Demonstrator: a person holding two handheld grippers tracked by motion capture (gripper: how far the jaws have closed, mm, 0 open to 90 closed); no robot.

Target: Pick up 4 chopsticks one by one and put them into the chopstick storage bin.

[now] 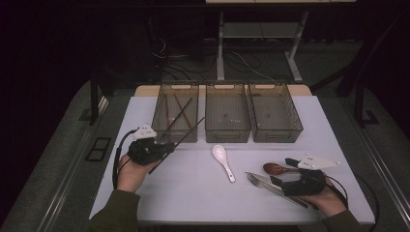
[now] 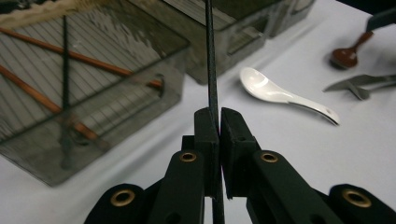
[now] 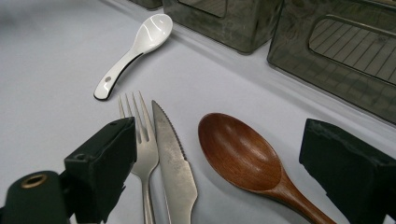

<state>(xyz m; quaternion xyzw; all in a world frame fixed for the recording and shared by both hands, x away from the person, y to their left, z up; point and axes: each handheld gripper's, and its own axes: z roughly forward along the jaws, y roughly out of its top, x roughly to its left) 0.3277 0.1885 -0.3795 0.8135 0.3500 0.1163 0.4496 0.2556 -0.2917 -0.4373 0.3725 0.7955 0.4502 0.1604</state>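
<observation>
1. Left tongs: two blocky matte-black jaws are pressed together on a thin black chopstick. The stick is clamped partway along its length and held clear of the table, its far end slanting up over the front rim of the left bin.
2. Right tongs: the same matte-black jaws are spread wide, with nothing pinched between them. A fork, a knife and a wooden spoon are bracketed by the jaws; whether the pads rest on the table cannot be told.
3. Fork: dull steel, four tines, laid flat just beside the left jaw.
4. Knife: dull steel with a serrated edge, set against the fork.
5. Wooden spoon: reddish-brown, smooth oval bowl, placed right of the knife.
6. White spoon: glossy, ceramic-looking, with a deep bowl and short handle, laid at mid-table between the two hands.
7. Bins: three smoky translucent rectangular boxes with ribbed floors and handle cut-outs are lined along the far edge. In the left bin, brown wooden chopsticks and one black stick are crossed.
8. Table: a smooth pale sheet is spread over it.
</observation>
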